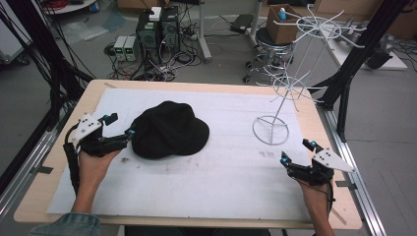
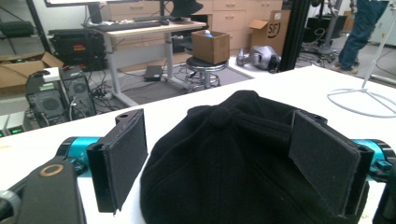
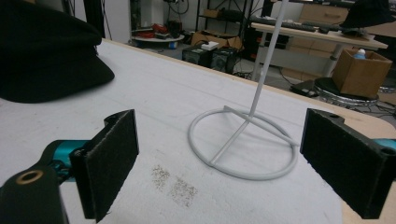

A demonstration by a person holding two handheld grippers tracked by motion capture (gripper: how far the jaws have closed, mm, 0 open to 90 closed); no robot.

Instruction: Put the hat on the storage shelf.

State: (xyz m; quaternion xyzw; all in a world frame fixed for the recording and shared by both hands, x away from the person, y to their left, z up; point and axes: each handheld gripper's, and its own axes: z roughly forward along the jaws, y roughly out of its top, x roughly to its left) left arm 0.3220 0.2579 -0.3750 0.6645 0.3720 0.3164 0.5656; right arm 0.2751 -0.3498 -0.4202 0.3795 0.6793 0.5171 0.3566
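A black cap (image 1: pixel 169 130) lies on the white mat left of centre. My left gripper (image 1: pixel 121 126) is open at the cap's left edge. In the left gripper view the cap (image 2: pixel 243 158) bulges between the two wide-apart pads (image 2: pixel 123 158). A white wire stand (image 1: pixel 270 130) with a ring base and spoked arms rises at the right. My right gripper (image 1: pixel 297 151) is open on the mat just right of and nearer than that base. The right gripper view has the ring base (image 3: pixel 243 140) ahead between its pads (image 3: pixel 109 163), nothing held, and the cap (image 3: pixel 46 56) far left.
The white mat (image 1: pixel 221 182) covers a wooden table (image 1: pixel 39 196). Black frame posts (image 1: pixel 364 49) stand off the table's right side, and cables hang at the left. Beyond the far edge are computers (image 1: pixel 157 29) and a stool with a cardboard box (image 1: pixel 280 24).
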